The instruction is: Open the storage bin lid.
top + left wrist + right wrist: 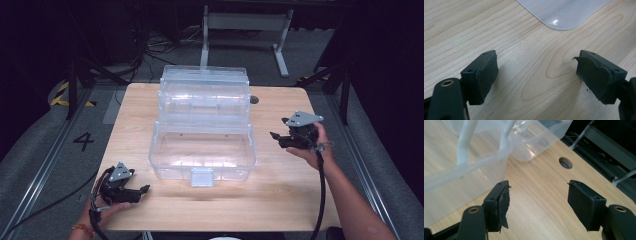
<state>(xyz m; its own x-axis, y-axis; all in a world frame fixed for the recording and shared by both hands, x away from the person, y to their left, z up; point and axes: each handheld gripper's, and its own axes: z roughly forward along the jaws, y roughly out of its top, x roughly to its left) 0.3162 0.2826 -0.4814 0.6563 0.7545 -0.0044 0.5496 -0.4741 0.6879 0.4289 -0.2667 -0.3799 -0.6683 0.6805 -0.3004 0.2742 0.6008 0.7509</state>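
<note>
Clear plastic, the open tiered storage box (202,125) is sitting at the centre of the pale wooden table (280,195), its long axis running left to right across the frame. Right gripper (276,135) is hovering just beside its right end, jaws wide and empty, nearer than the left gripper (145,189), lying wide and empty at lower left.

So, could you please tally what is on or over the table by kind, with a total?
Clear plastic box, opened out in tiers: 1
Grippers, both with open jaws: 2, left gripper and right gripper
Wooden table: 1
Total: 4
</note>
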